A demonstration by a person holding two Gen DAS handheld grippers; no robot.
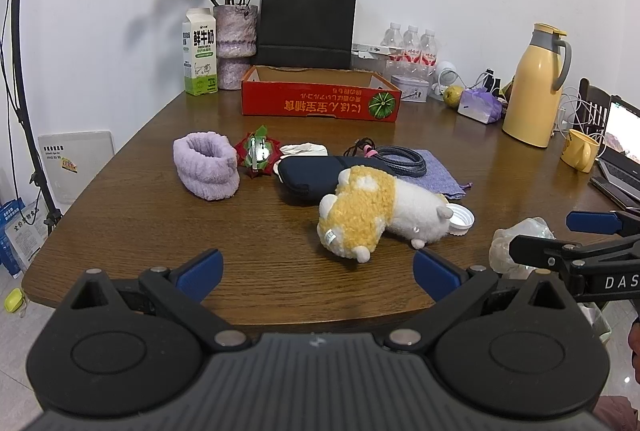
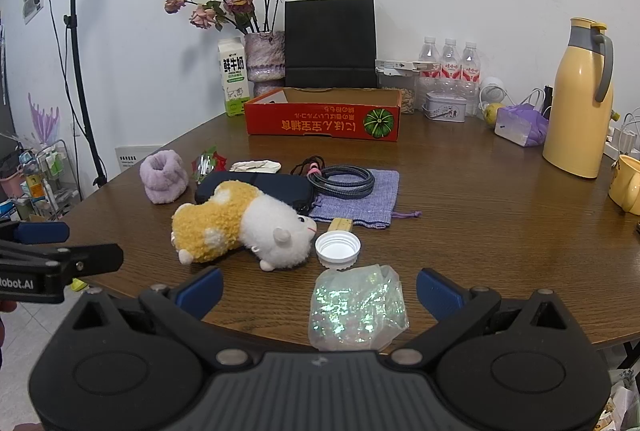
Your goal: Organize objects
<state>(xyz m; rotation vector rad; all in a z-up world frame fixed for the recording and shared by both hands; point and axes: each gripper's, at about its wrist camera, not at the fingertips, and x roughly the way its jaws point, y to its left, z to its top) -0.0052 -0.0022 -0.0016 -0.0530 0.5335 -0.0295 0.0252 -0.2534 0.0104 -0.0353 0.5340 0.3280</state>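
Right gripper (image 2: 318, 291) is wide open, with the crinkly iridescent plastic bag (image 2: 356, 315) dead ahead between its fingers. Left gripper (image 1: 318, 277) is open too, holding nothing, and well off from the bag.

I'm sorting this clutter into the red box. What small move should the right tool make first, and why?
Probably ease the right tool forward and shut on the shiny plastic bag: it lies at the table edge between the open fingers, the nearest loose item, and the red box stands open behind.

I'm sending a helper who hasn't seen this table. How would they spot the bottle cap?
Start at the red cardboard box at the table's back and come toward the near edge, to the yellow-and-white plush toy. The white cap lies open side up by its head, the only round rigid plastic piece there.
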